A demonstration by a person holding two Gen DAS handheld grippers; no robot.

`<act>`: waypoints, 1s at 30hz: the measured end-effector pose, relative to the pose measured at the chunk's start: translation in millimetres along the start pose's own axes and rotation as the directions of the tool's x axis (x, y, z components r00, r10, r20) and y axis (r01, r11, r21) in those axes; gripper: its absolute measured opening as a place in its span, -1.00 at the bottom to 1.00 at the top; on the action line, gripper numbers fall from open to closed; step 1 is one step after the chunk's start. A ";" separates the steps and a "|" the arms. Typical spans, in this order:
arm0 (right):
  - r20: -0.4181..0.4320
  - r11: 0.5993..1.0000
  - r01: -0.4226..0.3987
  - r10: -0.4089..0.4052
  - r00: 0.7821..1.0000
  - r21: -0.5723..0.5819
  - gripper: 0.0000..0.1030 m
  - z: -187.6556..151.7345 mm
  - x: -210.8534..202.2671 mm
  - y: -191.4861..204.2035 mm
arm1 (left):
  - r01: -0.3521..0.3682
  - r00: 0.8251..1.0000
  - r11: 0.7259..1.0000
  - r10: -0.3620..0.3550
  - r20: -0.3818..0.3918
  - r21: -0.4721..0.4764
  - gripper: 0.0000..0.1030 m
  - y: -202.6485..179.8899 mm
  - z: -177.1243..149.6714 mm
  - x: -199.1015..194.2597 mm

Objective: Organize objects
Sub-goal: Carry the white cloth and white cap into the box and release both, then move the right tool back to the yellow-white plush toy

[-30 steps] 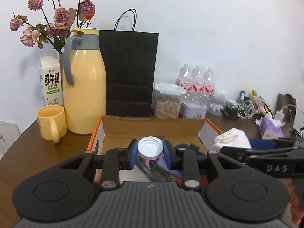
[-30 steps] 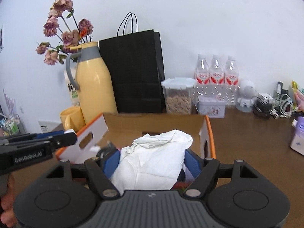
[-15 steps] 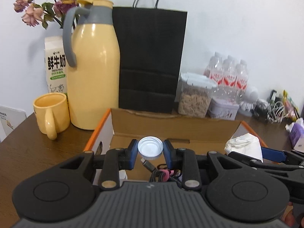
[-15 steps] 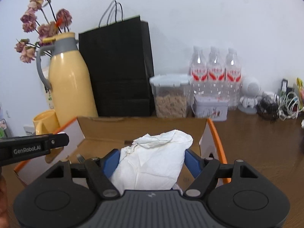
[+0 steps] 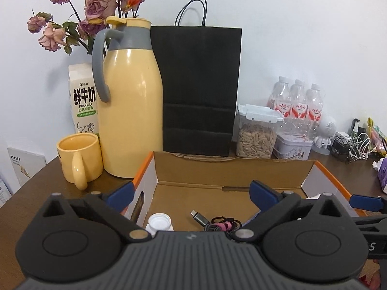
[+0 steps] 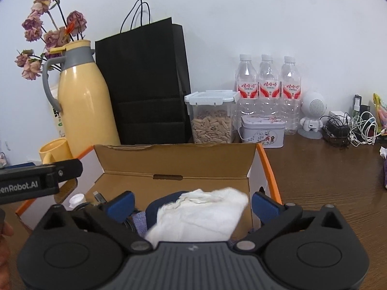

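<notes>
Two hand-held grippers hang over an open cardboard box [image 5: 217, 169] at the centre of a brown table [image 6: 326, 169]. The left gripper [image 5: 191, 197] has just spread its jaws wide, and nothing sits between its blue pads [image 5: 262, 194]; a small white bottle [image 5: 159, 223] stands upright on the box floor at lower centre-left of that view, clear of both pads. Just right of the bottle lie a cable plug [image 5: 199, 217] and a coil with a pink band [image 5: 222, 224].

The right gripper [image 6: 192, 205] has likewise just opened fully. A crumpled white cloth [image 6: 200, 217] lies in the box between its pads, touching neither, draped over something dark blue [image 6: 151, 211].

Behind the box, from left to right in the left wrist view, stand a milk carton [image 5: 83, 101], a yellow mug [image 5: 78, 159], a yellow flask [image 5: 130, 101] with dried roses [image 5: 96, 7] behind it, a black paper bag [image 5: 200, 87], a clear tub of seeds [image 5: 256, 135], a tin [image 5: 292, 147] and three water bottles [image 5: 298, 104]. A tangle of chargers [image 6: 348, 128] fills the right edge of the right wrist view.
</notes>
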State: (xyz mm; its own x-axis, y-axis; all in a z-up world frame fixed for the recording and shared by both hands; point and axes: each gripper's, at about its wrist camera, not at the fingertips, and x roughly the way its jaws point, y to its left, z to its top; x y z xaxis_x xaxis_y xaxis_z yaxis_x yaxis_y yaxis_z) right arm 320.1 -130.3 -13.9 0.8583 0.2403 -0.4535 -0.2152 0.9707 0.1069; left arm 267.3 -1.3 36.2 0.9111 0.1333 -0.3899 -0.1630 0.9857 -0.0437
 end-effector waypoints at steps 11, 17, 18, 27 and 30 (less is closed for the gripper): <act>0.091 0.999 -0.035 0.038 0.995 -0.039 1.00 8.6 -57.2 6.7 | 0.018 0.996 0.999 -0.015 0.090 -0.026 1.00 5.9 13.1 -54.6; 0.115 0.996 -0.040 0.049 0.992 -0.082 1.00 0.1 -105.4 10.0 | 0.032 0.993 0.999 -0.031 0.113 -0.004 1.00 16.0 9.5 -97.4; 0.115 0.995 -0.047 0.057 0.992 -0.087 1.00 -2.3 -113.0 10.1 | 0.031 0.993 1.000 -0.031 0.113 -0.001 1.00 17.5 8.3 -103.4; 0.087 0.993 -0.064 0.073 0.994 -0.098 1.00 -31.4 -169.0 9.1 | 0.029 0.997 0.999 -0.032 0.073 0.039 1.00 33.2 -17.6 -155.1; 0.063 0.992 -0.072 0.078 0.995 -0.101 1.00 -45.5 -183.5 10.7 | 0.028 0.998 0.999 -0.030 0.059 0.037 1.00 39.7 -29.7 -170.7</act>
State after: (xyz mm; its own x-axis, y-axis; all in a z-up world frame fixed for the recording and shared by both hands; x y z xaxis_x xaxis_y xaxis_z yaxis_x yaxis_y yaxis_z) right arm 139.1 -164.3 30.1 0.8664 0.3156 -0.3870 -0.3224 0.9453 0.0491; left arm 94.1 12.0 73.8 0.9363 0.1091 -0.3339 -0.1232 0.9922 -0.0211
